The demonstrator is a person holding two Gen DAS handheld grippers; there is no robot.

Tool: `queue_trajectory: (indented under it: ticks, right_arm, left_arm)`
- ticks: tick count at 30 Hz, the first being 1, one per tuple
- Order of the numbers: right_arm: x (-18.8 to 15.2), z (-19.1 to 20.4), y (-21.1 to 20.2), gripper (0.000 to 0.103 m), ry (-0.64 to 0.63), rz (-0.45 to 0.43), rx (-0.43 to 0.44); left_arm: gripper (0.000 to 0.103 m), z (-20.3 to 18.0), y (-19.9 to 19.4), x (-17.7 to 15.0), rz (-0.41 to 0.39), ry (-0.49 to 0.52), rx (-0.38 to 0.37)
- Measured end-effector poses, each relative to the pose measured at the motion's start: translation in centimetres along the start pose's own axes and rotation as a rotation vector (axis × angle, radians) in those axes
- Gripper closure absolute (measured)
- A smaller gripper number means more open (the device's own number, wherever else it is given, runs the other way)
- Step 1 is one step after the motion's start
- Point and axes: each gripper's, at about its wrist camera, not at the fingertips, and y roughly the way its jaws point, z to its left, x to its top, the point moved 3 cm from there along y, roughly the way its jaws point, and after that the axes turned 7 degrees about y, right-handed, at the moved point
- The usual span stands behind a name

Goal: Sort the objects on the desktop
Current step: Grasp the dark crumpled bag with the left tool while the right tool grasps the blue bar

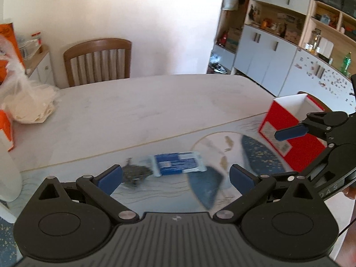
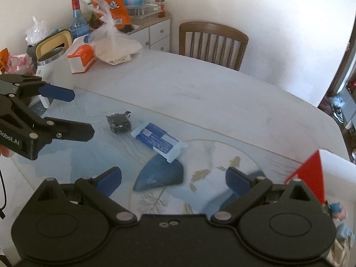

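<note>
A blue-and-white snack packet (image 1: 178,163) (image 2: 159,141) lies flat on the patterned table mat. A small dark bag (image 1: 135,173) (image 2: 119,123) sits just to its left. My left gripper (image 1: 176,178) hovers open just in front of the packet, holding nothing. It also shows in the right wrist view as the left gripper (image 2: 83,113), left of the dark bag. My right gripper (image 2: 174,181) is open and empty over the mat, nearer than the packet. A red box (image 1: 293,133) (image 2: 311,178) with a white inside stands open-topped on the right, and one right finger (image 1: 293,131) reaches in front of it.
At the table's far left stand a plastic bag of white goods (image 2: 115,49), an orange-and-white carton (image 2: 81,59), a white kettle (image 2: 47,64) and a blue bottle (image 2: 77,22). A wooden chair (image 2: 211,42) stands behind the table. Cupboards and shelves (image 1: 278,51) fill the right wall.
</note>
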Motion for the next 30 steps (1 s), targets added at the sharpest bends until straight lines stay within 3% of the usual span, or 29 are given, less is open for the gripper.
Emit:
queue_trajectory:
  ticks: [17, 30]
  right_arm:
    - [1.4, 2.0, 6.1, 0.009, -0.099, 0.028, 0.014]
    - [2.2, 2.6, 9.5, 0.013, -0.153, 0.058, 0.018]
  left_arm:
    - [0.000, 5.9, 3.9, -3.7, 0.041, -0.009, 0.098]
    - [0.000, 7.4, 7.0, -4.6, 0.045, 0.005, 0.081]
